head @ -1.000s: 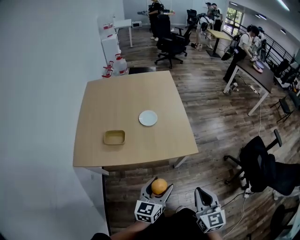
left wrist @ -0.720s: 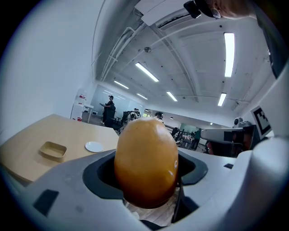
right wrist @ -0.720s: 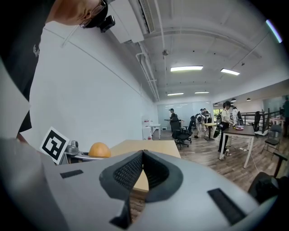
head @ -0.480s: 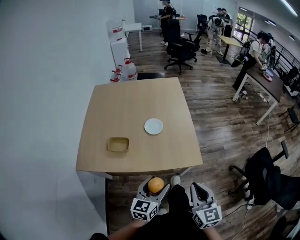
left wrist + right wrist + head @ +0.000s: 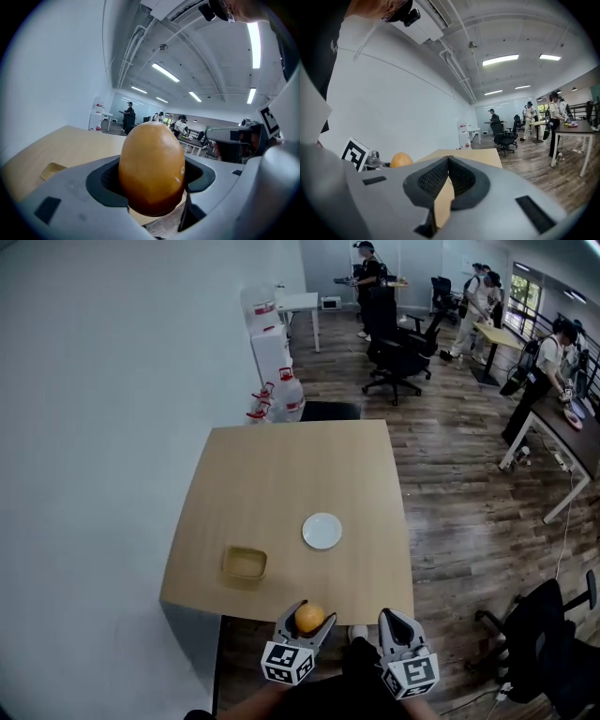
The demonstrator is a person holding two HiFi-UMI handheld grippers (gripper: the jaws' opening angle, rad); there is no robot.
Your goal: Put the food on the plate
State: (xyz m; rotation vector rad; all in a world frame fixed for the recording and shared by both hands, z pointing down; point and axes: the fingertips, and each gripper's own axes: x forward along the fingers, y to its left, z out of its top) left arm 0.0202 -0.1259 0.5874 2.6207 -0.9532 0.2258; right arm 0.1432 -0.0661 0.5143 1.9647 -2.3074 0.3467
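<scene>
The left tongs (image 5: pixel 313 612) clamp an orange fruit (image 5: pixel 151 166) by the bench's (image 5: pixel 272 474) near edge. The right tongs (image 5: pixel 392 617) are pressed together. A white plate (image 5: pixel 322 531) lies on the bench.

The left gripper (image 5: pixel 310 615) and right gripper (image 5: pixel 393 619) sit low, side by side before the body (marker cubes nearest it), jaws pointing forward. The left clamps an orange fruit (image 5: pixel 151 168); the right's jaws are pressed together, empty
</scene>
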